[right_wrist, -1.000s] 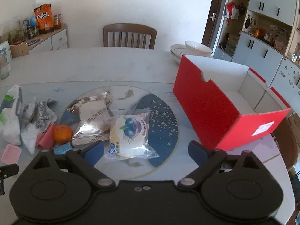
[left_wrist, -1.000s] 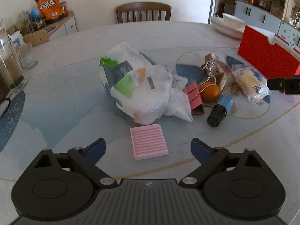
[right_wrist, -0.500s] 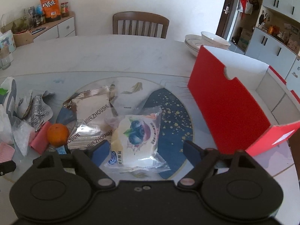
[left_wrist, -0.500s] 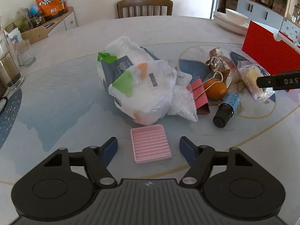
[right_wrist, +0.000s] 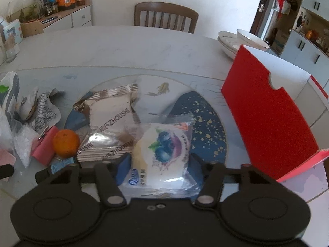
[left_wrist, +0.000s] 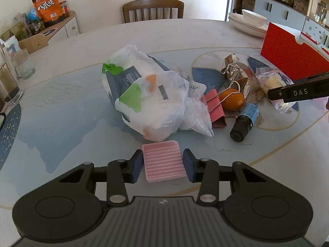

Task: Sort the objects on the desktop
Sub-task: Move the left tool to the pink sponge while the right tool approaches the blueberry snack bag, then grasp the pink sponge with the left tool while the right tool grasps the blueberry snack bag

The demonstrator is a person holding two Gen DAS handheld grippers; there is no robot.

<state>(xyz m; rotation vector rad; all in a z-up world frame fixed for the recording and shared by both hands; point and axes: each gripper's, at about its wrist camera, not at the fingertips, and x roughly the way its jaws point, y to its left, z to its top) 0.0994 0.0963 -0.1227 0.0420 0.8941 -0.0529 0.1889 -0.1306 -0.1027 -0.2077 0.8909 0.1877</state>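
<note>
Pink ribbed pad (left_wrist: 163,161) lies flat on the table (left_wrist: 61,107), between the closing jaws of the downward-tilted left gripper (left_wrist: 162,165), pads touching its sides. Rightward, the right gripper (right_wrist: 159,162), angled downward likewise, closes around a blueberry-print snack packet (right_wrist: 162,146).

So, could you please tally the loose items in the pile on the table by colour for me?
Pink: 2, ridged pad, binder clip
Orange: 1, mandarin
White: 2, plastic bag, blueberry bun pack
Silver: 1, foil snack pack
Dark: 1, small bottle
Total: 7
</note>
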